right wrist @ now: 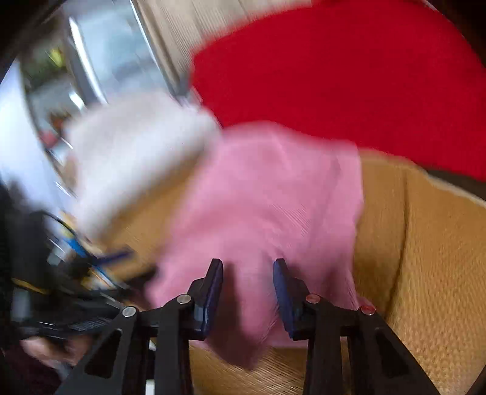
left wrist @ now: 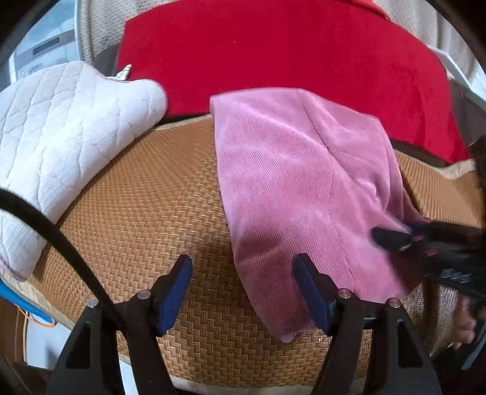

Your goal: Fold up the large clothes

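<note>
A woven straw mat (left wrist: pixel 145 212) in tan herringbone covers the surface under the tongs, edged with a pale border. Beyond them lies a red blanket (left wrist: pixel 273 54); ahead to their left sits a white quilted pillow (left wrist: pixel 60 121). Farther back stands a beige textured wall (left wrist: pixel 97 24), with daylight from a window (right wrist: pixel 100 51).

Pink corduroy garment (left wrist: pixel 291 194) lies folded flat on the woven mat (left wrist: pixel 145 218); far edge overlaps red cloth (left wrist: pixel 273 51).
</note>
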`<state>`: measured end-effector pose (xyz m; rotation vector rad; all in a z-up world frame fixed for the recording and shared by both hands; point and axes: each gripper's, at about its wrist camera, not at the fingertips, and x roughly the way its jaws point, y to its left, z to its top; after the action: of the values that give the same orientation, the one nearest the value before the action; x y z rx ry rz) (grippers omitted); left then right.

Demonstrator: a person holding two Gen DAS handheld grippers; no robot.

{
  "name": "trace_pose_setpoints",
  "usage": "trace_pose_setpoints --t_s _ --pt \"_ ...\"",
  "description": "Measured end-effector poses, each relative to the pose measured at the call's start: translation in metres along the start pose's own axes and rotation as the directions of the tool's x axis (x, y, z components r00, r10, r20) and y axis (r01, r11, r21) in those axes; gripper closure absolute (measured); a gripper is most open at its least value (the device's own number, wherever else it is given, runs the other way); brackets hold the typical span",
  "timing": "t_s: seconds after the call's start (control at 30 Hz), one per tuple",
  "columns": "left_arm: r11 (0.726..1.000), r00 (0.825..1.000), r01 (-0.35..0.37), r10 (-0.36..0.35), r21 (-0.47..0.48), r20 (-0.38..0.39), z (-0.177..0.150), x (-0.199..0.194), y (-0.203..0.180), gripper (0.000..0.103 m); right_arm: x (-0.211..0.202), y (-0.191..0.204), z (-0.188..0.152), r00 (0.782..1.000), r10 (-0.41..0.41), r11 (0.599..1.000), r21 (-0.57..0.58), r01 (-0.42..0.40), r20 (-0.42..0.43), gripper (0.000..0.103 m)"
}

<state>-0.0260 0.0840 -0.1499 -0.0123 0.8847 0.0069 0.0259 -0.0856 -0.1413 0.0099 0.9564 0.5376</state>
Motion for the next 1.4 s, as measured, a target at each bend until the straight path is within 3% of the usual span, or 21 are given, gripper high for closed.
trace_pose_setpoints --t_s 0.07,0.2,0.3,0.33,0.37,0.4,0.5,0.57,0.63,0.77,0.97,1.17,1.3,1.4 --pt "1.000 1.000 -0.012 0.012 0.003 0.012 0.001 -0.002 0.001 0.032 0.006 -0.002 0.001 1.000 0.021 0.999 0.025 -0.021 0.000 0.067" --pt "1.000 0.999 -0.005 0.006 -0.023 0.045 0.001 -0.019 0.008 0.032 -0.020 0.003 0.002 0.997 0.042 0.998 0.051 -0.045 0.064 0.063" --pt "0.999 0.998 -0.019 0.020 -0.029 0.059 -0.008 -0.041 0.008 0.032 -0.052 0.000 -0.004 0.992 0.005 0.995 0.101 -0.018 0.128 0.062" --pt "0.999 0.997 -0.018 0.021 -0.036 0.068 -0.012 -0.053 0.009 0.031 -0.064 -0.001 -0.010 0.989 0.000 0.994 0.106 -0.016 0.150 0.056" --pt "0.999 0.997 -0.021 0.024 -0.039 0.074 -0.013 -0.063 0.007 0.030 -0.077 0.001 -0.014 0.984 -0.009 0.994 0.110 -0.011 0.178 0.033" --pt "0.999 0.996 -0.033 0.037 -0.043 0.085 -0.015 -0.077 0.007 0.027 -0.094 0.006 -0.020 0.974 -0.026 0.993 0.121 -0.002 0.227 0.023" --pt "0.996 0.990 -0.063 0.071 -0.064 0.121 -0.018 -0.105 0.009 0.025 -0.140 0.013 -0.038 0.948 -0.020 0.991 0.133 -0.023 0.318 0.023" --pt "0.994 0.985 -0.074 0.086 -0.079 0.151 -0.022 -0.133 0.009 0.024 -0.159 0.020 -0.044 0.947 -0.033 0.989 0.145 -0.015 0.318 0.023" --pt "0.992 0.978 -0.089 0.104 -0.087 0.182 -0.024 -0.159 0.009 0.015 -0.180 0.032 -0.050 0.948 -0.033 0.992 0.127 -0.008 0.317 0.023" --pt "0.988 0.957 -0.114 0.137 -0.105 0.255 -0.033 -0.211 0.008 0.014 -0.218 0.064 -0.062 0.944 -0.031 0.996 0.089 0.002 0.329 0.023" --pt "0.979 0.939 -0.167 0.194 -0.117 0.284 -0.050 -0.267 0.004 0.009 -0.285 0.112 -0.095 0.930 -0.053 0.999 0.024 0.047 0.364 0.023" --pt "0.967 0.917 -0.218 0.249 -0.130 0.312 -0.067 -0.306 -0.004 0.009 -0.320 0.140 -0.117 0.923 -0.064 0.998 0.009 0.066 0.381 0.023" --pt "0.950 0.878 -0.286 0.312 -0.125 0.364 -0.072 -0.330 -0.013 0.008 -0.337 0.146 -0.126 0.909 -0.077 0.997 0.004 0.082 0.409 0.023" --pt "0.954 0.873 -0.276 0.299 -0.114 0.387 -0.075 -0.345 -0.016 0.009 -0.346 0.150 -0.128 0.900 -0.087 0.996 0.003 0.094 0.427 0.023"
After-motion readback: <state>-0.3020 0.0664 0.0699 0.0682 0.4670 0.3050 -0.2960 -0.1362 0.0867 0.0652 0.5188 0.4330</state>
